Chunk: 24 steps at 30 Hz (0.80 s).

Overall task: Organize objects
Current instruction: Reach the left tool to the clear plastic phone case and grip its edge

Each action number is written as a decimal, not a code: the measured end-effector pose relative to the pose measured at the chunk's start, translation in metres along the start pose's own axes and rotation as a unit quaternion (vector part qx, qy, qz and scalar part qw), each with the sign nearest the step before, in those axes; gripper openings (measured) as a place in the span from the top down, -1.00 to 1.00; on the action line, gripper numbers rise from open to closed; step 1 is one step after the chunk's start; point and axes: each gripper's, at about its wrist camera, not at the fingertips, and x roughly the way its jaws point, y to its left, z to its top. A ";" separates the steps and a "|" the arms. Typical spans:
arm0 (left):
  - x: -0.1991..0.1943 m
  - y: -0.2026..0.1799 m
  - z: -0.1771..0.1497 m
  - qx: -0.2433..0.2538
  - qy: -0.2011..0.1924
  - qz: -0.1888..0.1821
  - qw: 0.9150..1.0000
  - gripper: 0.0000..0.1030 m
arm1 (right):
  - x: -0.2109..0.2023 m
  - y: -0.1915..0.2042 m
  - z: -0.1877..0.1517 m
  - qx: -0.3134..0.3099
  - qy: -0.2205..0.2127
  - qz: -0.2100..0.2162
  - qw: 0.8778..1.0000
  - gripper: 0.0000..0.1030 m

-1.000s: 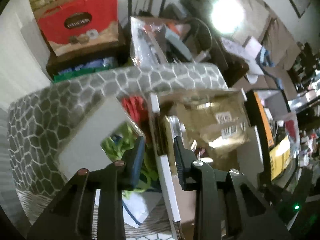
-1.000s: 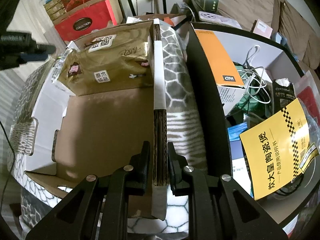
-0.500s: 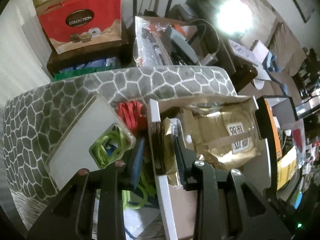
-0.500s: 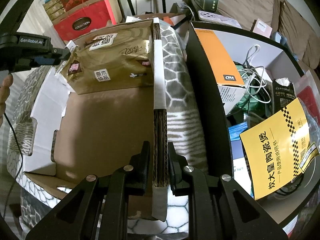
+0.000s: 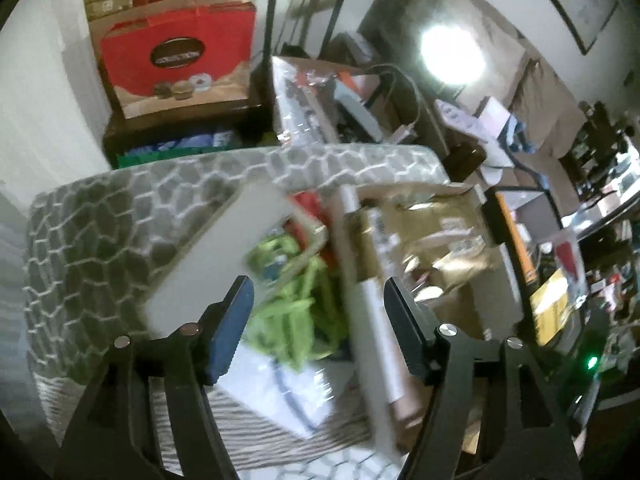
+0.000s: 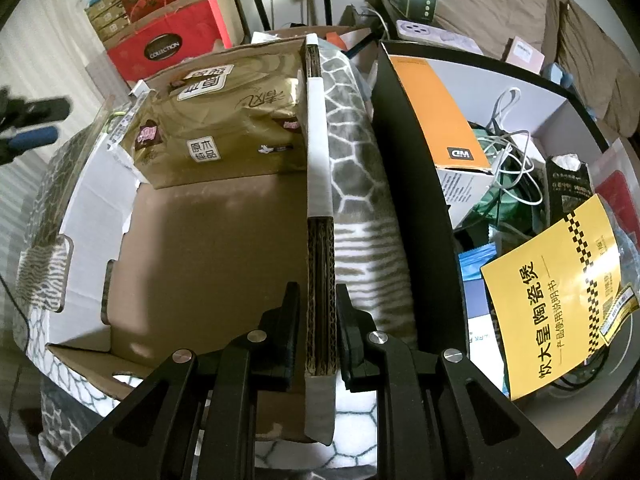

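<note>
Cardboard box sits on the patterned cushion, roughly centred, open top, far end filled and near half of the floor bare. It's the biggest item: stiff corrugated walls, light, but it will probably skid on the soft cushion if pushed, so pinning a wall is the sensible hold. Right gripper does that now, clenched on the box's right-hand wall near the front corner, pads flat on both faces of the doubled corrugate. Gold tissue pack lies inside against the far wall, spanning most of the width: soft, light, slick film, so it should crush before it breaks; take it by a pinch of film at an edge or corner. Left gripper has just been opening, jaws wide and nothing pinched; in its blurred view the box's left wall runs between the fingers and the pack lies ahead and to the right, clear of the pads. White boxes and a green tangle sit on the cushion outside that wall; the tangle looks floppy, what it is I can't tell.
</note>
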 end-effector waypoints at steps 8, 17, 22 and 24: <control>0.010 0.046 -0.026 -0.023 0.015 0.014 1.000 -0.27 | 0.000 0.002 0.001 -0.001 0.001 -0.004 1.000 0.66; 0.026 0.060 -0.045 0.045 0.009 0.018 0.999 -0.27 | 0.001 0.002 0.001 -0.003 0.001 -0.008 1.000 0.66; 0.032 0.056 -0.051 0.070 -0.009 0.046 0.996 -0.02 | 0.002 0.001 0.001 0.000 0.003 -0.009 1.000 0.66; 0.037 0.053 -0.053 0.084 -0.010 0.060 0.995 0.21 | 0.002 0.002 0.001 -0.002 0.003 -0.010 1.000 0.65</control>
